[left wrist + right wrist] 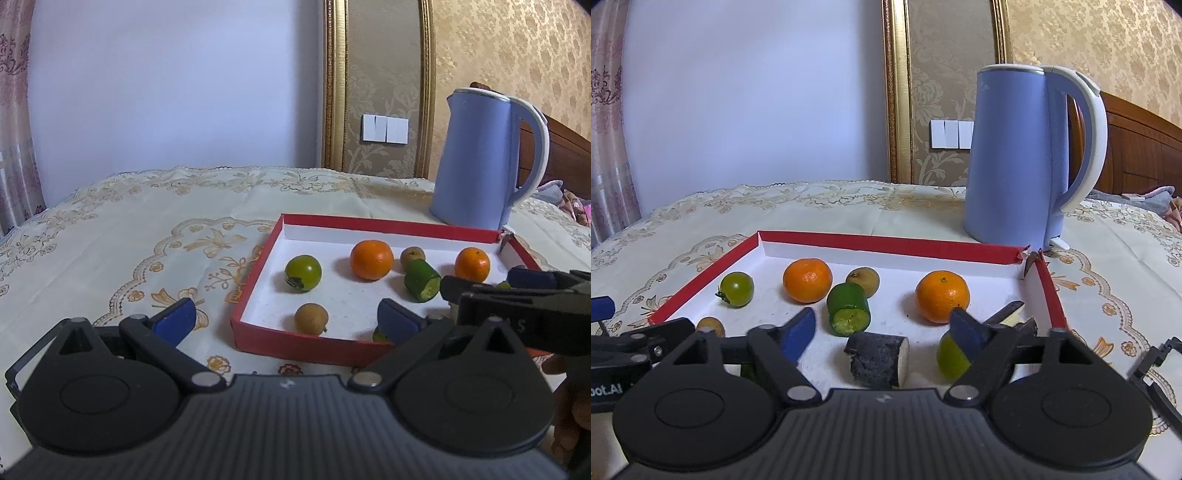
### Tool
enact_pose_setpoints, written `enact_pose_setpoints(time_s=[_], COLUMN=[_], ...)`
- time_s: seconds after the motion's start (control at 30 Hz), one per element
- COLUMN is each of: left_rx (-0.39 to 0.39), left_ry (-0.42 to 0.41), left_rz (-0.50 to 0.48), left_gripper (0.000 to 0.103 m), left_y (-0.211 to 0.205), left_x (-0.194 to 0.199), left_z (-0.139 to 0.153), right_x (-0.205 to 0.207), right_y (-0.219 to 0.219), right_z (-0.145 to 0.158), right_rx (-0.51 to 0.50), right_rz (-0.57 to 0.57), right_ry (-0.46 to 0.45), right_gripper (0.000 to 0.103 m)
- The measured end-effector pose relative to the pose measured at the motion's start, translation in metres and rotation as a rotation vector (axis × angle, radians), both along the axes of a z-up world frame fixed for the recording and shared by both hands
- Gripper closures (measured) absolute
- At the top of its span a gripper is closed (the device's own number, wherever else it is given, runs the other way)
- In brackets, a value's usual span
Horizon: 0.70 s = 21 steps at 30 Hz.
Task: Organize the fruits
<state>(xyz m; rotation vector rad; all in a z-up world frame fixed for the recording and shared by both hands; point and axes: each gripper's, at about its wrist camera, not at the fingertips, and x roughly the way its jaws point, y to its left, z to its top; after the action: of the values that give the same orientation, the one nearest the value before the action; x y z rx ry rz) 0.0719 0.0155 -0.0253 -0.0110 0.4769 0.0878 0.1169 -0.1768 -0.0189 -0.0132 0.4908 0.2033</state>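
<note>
A shallow red-rimmed box [886, 243] on a lace-covered table [147, 229] already holds most of the produce: two mandarins [808, 279] [942, 295], a green tomato [736, 288], a cut cucumber piece [847, 309], two small brown longan-like fruits [863, 277] [311, 318], a dark-skinned, white-fleshed chunk [877, 360] and a yellow-green lime-like fruit [951, 356]. The right claw [886, 334] hovers over the near end of the box with its jaws apart; the dark chunk lies loose on the box floor between and below them, gripped by nothing. The left claw [288, 319] waits at the box's near left corner, its jaws also wide apart and empty. A blue electric kettle [1012, 155] stands behind the box. No fruit shows on the tablecloth outside the box, so the gathering appears close to finished; any tidying within the box may remain.
</note>
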Motion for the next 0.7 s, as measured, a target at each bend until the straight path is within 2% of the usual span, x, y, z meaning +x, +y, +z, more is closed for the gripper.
enact_pose_setpoints(time_s=[0.7], left_rx=[-0.001], left_ry=[0.019], left_rz=[0.001], left_gripper=[0.0], left_y=[-0.006], left_x=[-0.005], left_z=[0.001], right_x=[-0.045], right_y=[-0.017], right_z=[0.003], right_rx=[-0.041], right_rz=[-0.023], right_ry=[-0.018], right_gripper=[0.016])
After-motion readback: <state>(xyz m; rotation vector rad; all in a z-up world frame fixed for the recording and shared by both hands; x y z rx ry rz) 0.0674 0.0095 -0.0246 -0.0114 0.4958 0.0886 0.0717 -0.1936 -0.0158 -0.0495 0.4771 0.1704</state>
